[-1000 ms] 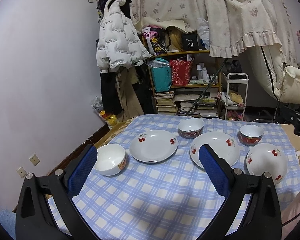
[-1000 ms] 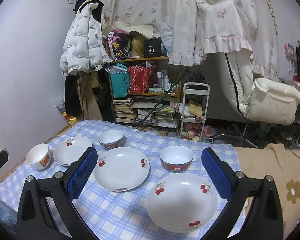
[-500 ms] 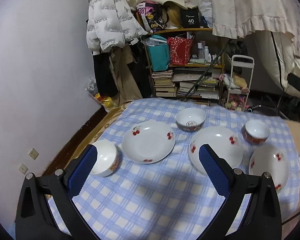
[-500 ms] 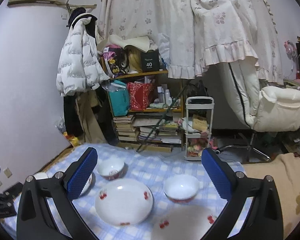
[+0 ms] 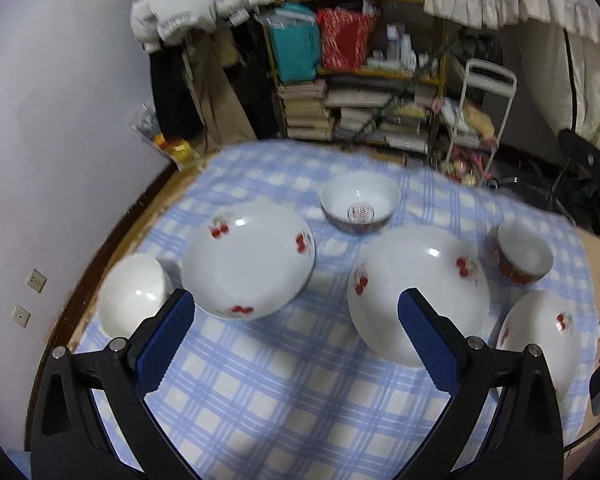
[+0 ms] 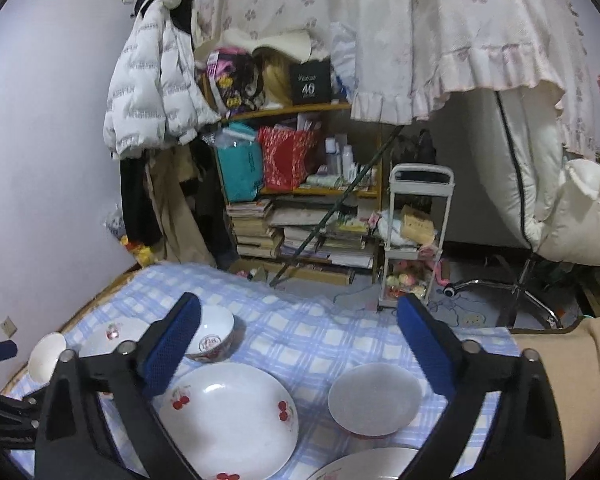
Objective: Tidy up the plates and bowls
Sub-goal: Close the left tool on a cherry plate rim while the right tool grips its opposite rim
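Ahead of us: left plate (image 5: 247, 261) lies just beyond our left gripper (image 5: 292, 344), nearer than our right gripper (image 6: 300, 348).
Jaws: both spread wide, empty.

White plates (image 5: 247, 258) w/ red cherry print, blue-white check cloth (image 5: 284, 380), red-sided bowl (image 5: 524, 254), blue-padded black jaws.

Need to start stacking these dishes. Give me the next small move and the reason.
Probably lower the open left gripper toward the near rim of the left plate. Both grippers are empty, nothing is stacked yet, and that plate lies just ahead between its fingers on the checked cloth.
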`<state>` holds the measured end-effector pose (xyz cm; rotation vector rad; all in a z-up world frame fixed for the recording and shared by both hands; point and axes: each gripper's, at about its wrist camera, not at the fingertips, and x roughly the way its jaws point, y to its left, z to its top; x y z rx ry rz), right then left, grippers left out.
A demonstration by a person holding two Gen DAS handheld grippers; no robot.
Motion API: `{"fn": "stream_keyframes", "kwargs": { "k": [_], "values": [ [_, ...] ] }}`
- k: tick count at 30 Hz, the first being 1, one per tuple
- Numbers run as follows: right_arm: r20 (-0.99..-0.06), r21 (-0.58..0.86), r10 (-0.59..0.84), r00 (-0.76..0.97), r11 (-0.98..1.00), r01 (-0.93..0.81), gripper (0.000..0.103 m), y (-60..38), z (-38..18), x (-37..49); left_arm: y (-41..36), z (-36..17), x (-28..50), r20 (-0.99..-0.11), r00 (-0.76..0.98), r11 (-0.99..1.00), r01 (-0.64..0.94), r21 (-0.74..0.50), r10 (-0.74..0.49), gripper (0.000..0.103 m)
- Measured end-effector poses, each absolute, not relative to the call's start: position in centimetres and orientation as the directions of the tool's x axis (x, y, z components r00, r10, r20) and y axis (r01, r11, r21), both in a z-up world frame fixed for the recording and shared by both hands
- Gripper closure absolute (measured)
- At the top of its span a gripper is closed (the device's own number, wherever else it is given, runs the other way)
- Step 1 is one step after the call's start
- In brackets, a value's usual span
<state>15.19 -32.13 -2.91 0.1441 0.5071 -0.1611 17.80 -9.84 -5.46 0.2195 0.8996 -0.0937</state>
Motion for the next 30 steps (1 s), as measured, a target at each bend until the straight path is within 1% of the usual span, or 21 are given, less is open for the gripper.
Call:
{"fn": "stream_keyframes", "kwargs": {
  "k": [2, 4, 6, 8, 12, 13, 15, 16, 17, 19, 24, 30],
  "values": [
    [-0.518, 0.123, -0.12, 0.847, 0.969, 0.213, 0.005, -32.6, -4.3, 16.1, -10.2, -7.2, 18.3, -0.803, 0.596, 0.972, 0.172, 0.16, 0.027, 0.003],
    [-0.532, 0.152, -0.095, 0.841, 0.967, 0.205, 0.006, -32.9, -5.4, 17.0, -10.2, -8.9, 18.7, -0.824, 0.566, 0.974, 0.166, 0.151, 0.031, 0.003],
    [-0.57, 0.155, -0.069, 0.819, 0.969, 0.19, 0.007, -33.0, -6.8, 18.0, -10.3, -10.4, 19.1, -0.845, 0.534, 0.978, 0.158, 0.133, 0.029, 0.003],
    [-0.6, 0.128, -0.061, 0.798, 0.977, 0.17, 0.017, -32.7, -8.1, 18.9, -10.4, -11.8, 19.7, -0.864, 0.502, 0.982, 0.151, 0.115, 0.023, 0.003],
    [-0.659, 0.078, -0.041, 0.751, 0.989, 0.123, 0.024, -32.0, -10.2, 20.5, -10.6, -13.6, 20.8, -0.886, 0.463, 0.985, 0.148, 0.089, 0.011, 0.003],
    [-0.673, 0.071, -0.034, 0.739, 0.991, 0.111, 0.027, -31.9, -10.7, 20.7, -10.7, -13.9, 21.0, -0.89, 0.455, 0.985, 0.147, 0.087, 0.011, 0.003],
    [-0.708, 0.049, -0.024, 0.706, 0.995, 0.082, 0.036, -31.6, -11.9, 21.4, -10.9, -14.5, 21.6, -0.899, 0.437, 0.986, 0.147, 0.081, 0.008, 0.003],
    [-0.723, 0.043, -0.018, 0.691, 0.997, 0.07, 0.047, -31.3, -12.5, 21.7, -10.9, -14.8, 21.8, -0.905, 0.426, 0.987, 0.145, 0.076, 0.007, 0.003],
    [-0.744, 0.043, -0.008, 0.668, 0.997, 0.059, 0.05, -31.2, -13.1, 22.0, -10.9, -15.1, 22.1, -0.909, 0.416, 0.987, 0.143, 0.071, 0.005, 0.003],
    [-0.782, 0.056, 0.014, 0.624, 0.997, 0.047, 0.05, -31.2, -14.5, 22.7, -11.0, -15.8, 22.5, -0.918, 0.397, 0.988, 0.141, 0.061, 0.0, 0.003],
    [-0.836, 0.052, 0.022, 0.549, 0.998, 0.039, 0.05, -31.0, -17.1, 23.6, -11.4, -17.3, 23.3, -0.928, 0.373, 0.987, 0.147, 0.062, 0.003, 0.003],
    [-0.866, 0.039, 0.017, 0.5, 0.999, 0.034, 0.05, -31.0, -18.5, 23.9, -11.7, -18.7, 23.9, -0.94, 0.342, 0.985, 0.165, 0.052, -0.007, 0.003]
  ]
}}
